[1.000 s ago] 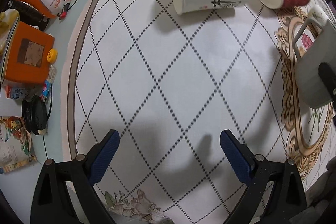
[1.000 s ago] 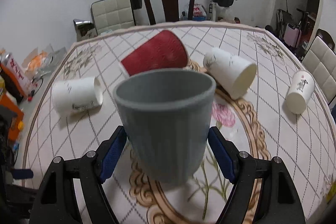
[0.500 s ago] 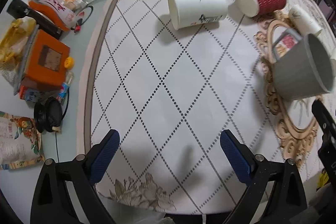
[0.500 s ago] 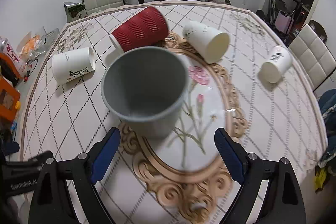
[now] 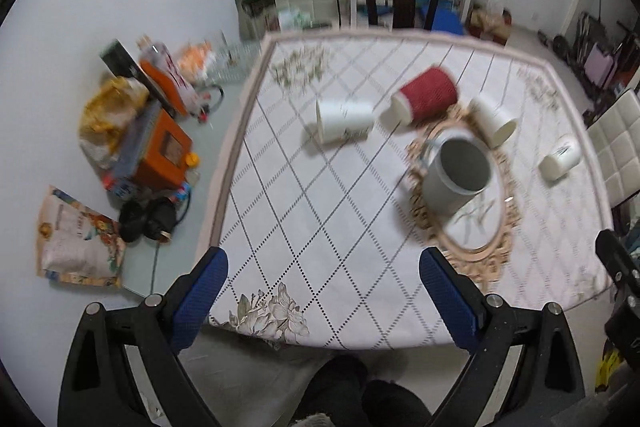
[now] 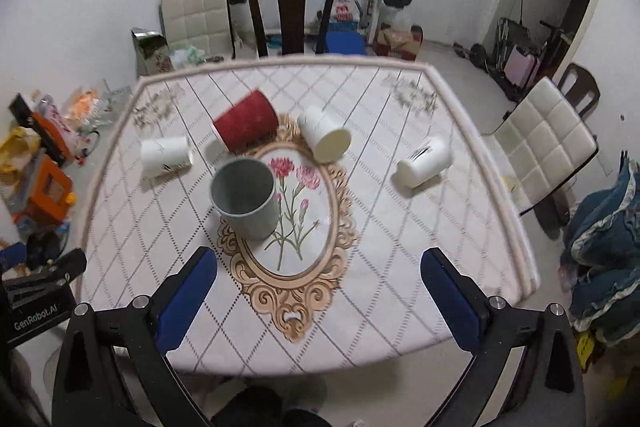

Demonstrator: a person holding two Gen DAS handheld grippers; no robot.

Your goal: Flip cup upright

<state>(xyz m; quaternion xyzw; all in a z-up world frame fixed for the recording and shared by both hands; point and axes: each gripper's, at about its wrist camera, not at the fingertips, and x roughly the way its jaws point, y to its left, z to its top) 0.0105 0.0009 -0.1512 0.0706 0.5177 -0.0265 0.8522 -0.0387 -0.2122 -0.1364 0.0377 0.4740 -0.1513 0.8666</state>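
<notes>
A grey cup (image 6: pixel 245 198) stands upright on the table's oval flower medallion, mouth up; it also shows in the left wrist view (image 5: pixel 456 175). A red ribbed cup (image 6: pixel 246 125) lies on its side behind it, as do three white paper cups (image 6: pixel 166 157) (image 6: pixel 325 139) (image 6: pixel 424 167). My right gripper (image 6: pixel 318 301) is open and empty, high above the table's near edge. My left gripper (image 5: pixel 326 297) is open and empty, also raised over the near edge, left of the grey cup.
The table (image 6: pixel 400 247) has a diamond-pattern cloth. A dark wooden chair (image 6: pixel 292 15) stands behind it, a white padded chair (image 6: pixel 548 143) to the right. Boxes, bags and headphones (image 5: pixel 148 219) lie on the floor at the left. Blue clothing (image 6: pixel 604 247) lies at the right.
The right gripper let go of the grey cup, which now stands upright on the table. Both grippers have pulled back and up, away from the table.
</notes>
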